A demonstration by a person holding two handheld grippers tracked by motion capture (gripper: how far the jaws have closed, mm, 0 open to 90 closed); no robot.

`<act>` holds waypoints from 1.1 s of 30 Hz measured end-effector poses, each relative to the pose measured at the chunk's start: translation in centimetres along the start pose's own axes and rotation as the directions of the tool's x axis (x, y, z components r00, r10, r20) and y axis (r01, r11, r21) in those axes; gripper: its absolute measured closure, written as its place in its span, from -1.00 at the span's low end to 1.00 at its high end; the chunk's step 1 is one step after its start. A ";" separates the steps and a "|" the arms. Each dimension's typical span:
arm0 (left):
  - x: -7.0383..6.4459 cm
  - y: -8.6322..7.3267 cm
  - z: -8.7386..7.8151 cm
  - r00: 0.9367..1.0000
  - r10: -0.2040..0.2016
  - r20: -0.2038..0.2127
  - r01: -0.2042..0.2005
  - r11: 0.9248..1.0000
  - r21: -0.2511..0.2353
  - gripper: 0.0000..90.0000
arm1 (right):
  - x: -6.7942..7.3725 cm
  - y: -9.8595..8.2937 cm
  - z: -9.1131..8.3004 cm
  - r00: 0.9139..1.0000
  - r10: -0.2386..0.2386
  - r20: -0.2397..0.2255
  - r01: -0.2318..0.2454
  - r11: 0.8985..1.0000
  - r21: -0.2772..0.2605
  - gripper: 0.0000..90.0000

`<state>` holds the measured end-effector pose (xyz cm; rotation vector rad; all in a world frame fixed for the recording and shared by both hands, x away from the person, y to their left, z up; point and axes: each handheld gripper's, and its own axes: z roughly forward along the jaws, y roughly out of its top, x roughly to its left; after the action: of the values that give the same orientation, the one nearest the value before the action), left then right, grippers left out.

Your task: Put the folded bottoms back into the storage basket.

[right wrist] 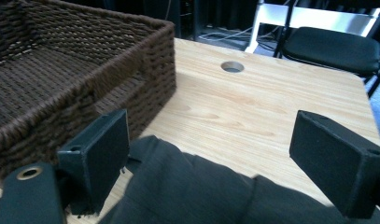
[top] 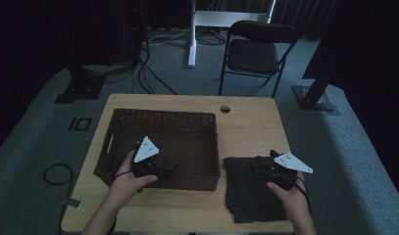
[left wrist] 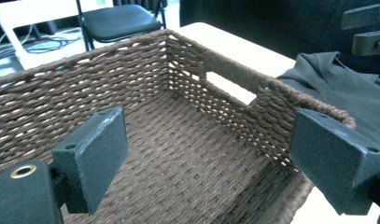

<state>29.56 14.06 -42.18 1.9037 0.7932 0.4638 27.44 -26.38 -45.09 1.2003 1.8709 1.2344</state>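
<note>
- The dark cloth, folded flat, lies on the surface right of the basket and just under the right gripper, whose jaws stand wide apart with nothing between them.
- In the right gripper view the cloth bulges up below and between the jaws, its near edge close to the basket's wall. Judged from this, closing now may catch only the top fold, so the rest would unfold and trail as it lifts.
- A bite taken too deep could press the jaws onto the surface and pinch nothing cleanly; the soft cloth may also slide out of a shallow pinch.
- The left gripper hangs inside the basket, jaws also apart and empty. In the left gripper view the basket floor lies between its jaws and the handle slot ahead, with the cloth beyond the rim.
- If the cloth is carried over low, its hanging part could snag the woven rim or drag the light basket sideways.
- The left gripper sits where the cloth would land, so the two grippers could knock together over the basket unless it pulls back or steadies the wall.
</note>
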 end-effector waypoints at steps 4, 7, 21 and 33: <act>-0.8 0.3 0.8 1.000 0.010 0.024 -0.010 1.000 0.002 -0.73 | -0.7 -0.6 -0.7 1.000 0.012 0.015 -0.012 1.000 0.003 -0.73; -1.4 0.5 1.5 0.999 0.020 0.040 -0.020 1.000 0.005 -0.73 | -1.2 -1.0 -1.1 0.999 0.021 0.028 -0.021 1.000 0.004 -0.73; -5.1 1.7 4.4 0.988 0.067 0.136 -0.068 0.998 0.005 -0.73 | -3.2 -2.5 -2.9 0.996 0.052 0.078 -0.053 0.999 0.011 -0.73; -8.0 2.4 7.0 0.976 0.088 0.200 -0.089 0.996 0.001 -0.72 | -4.7 -3.7 -4.3 0.992 0.071 0.106 -0.073 0.997 0.018 -0.73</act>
<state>28.95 3.22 -42.97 1.9646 0.5817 0.3170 24.50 -32.94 -46.82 1.3292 1.7825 1.1677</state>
